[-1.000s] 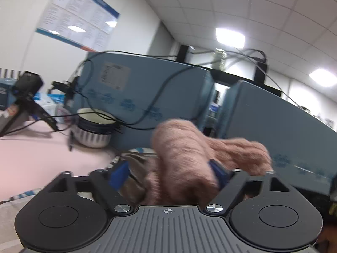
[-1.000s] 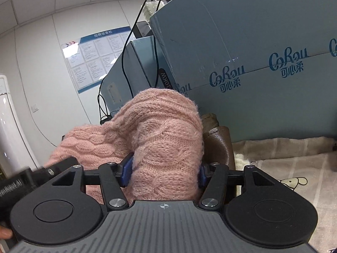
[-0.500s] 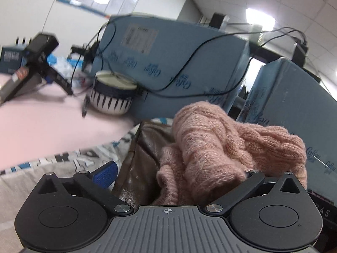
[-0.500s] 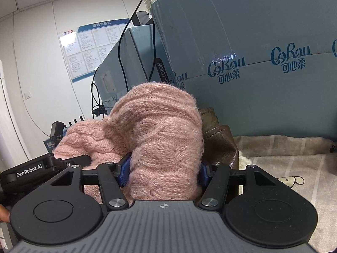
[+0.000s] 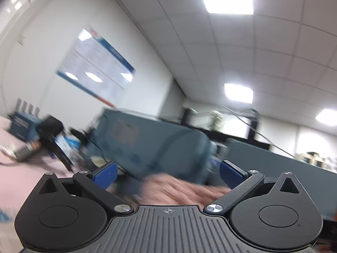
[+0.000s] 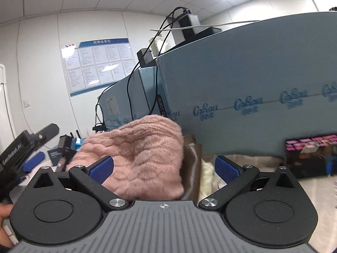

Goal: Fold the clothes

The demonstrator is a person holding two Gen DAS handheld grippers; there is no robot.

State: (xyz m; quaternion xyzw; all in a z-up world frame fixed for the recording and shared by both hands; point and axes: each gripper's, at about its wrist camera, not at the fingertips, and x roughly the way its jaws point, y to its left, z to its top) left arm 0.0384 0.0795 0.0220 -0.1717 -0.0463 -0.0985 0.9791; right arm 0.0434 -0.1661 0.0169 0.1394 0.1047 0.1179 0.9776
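A pink cable-knit sweater [image 6: 137, 156] lies bunched on top of a brown garment [image 6: 192, 164], with a cream fluffy piece [image 6: 207, 172] beside it. My right gripper [image 6: 164, 168] is open, its blue pads either side of the pile, holding nothing. My left gripper [image 5: 167, 174] is open too and tilted up toward the ceiling; the sweater [image 5: 181, 191] shows as a pink blur low between its fingers. The left gripper's body also shows at the left of the right wrist view [image 6: 23, 145].
Tall blue cartons [image 6: 252, 97] with black cables stand right behind the pile. A dark printed box [image 6: 311, 156] sits at the right on a beige patterned cloth [image 6: 316, 187]. A pink tabletop [image 5: 23, 168] with small boxes and a tripod lies at the left.
Both grippers have opened and let go of the pink sweater, which now rests on the brown garment. The left gripper has swung upward, fast enough to blur its view.
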